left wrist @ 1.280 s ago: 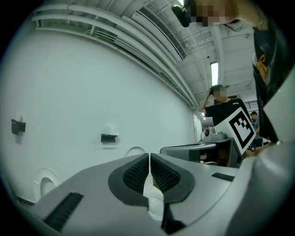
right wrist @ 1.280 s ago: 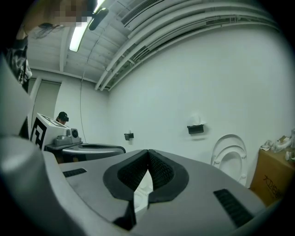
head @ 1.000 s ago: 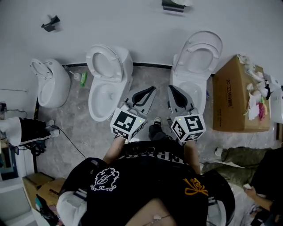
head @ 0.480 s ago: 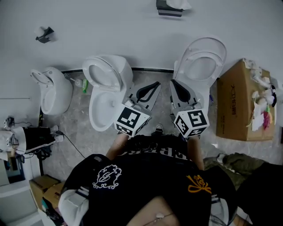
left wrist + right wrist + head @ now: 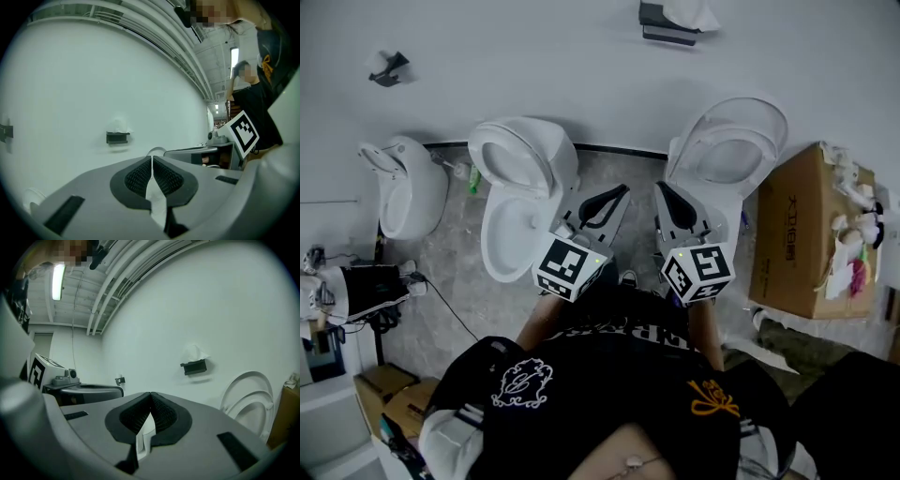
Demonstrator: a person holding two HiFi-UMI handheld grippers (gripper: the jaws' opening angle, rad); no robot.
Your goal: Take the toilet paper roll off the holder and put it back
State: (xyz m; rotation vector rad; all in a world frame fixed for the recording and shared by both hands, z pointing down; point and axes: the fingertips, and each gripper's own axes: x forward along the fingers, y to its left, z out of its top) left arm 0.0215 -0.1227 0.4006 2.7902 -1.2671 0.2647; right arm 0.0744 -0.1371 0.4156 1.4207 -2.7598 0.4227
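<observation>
A black holder [image 5: 666,26] with white toilet paper [image 5: 692,11] on top is fixed to the white wall, at the top of the head view. It also shows as the holder [image 5: 117,137] in the left gripper view and as the holder [image 5: 194,367] in the right gripper view. My left gripper [image 5: 619,192] and right gripper [image 5: 664,187] are held side by side in front of the person's chest. Both point toward the wall, well short of the holder. Both are shut, with jaw tips touching and nothing held, as at the left gripper [image 5: 152,158] and right gripper [image 5: 150,393].
Three white toilets stand along the wall: one far left [image 5: 403,183], one left of centre [image 5: 523,178], one at the right with its lid up [image 5: 727,141]. A cardboard box [image 5: 802,234] with rubbish stands at the right. A second small holder [image 5: 386,67] hangs at the upper left.
Both grippers, still shut and side by side, have travelled along with the person. The wall holder now sits lower and fuller in the head view, and the toilets have shifted slightly.
</observation>
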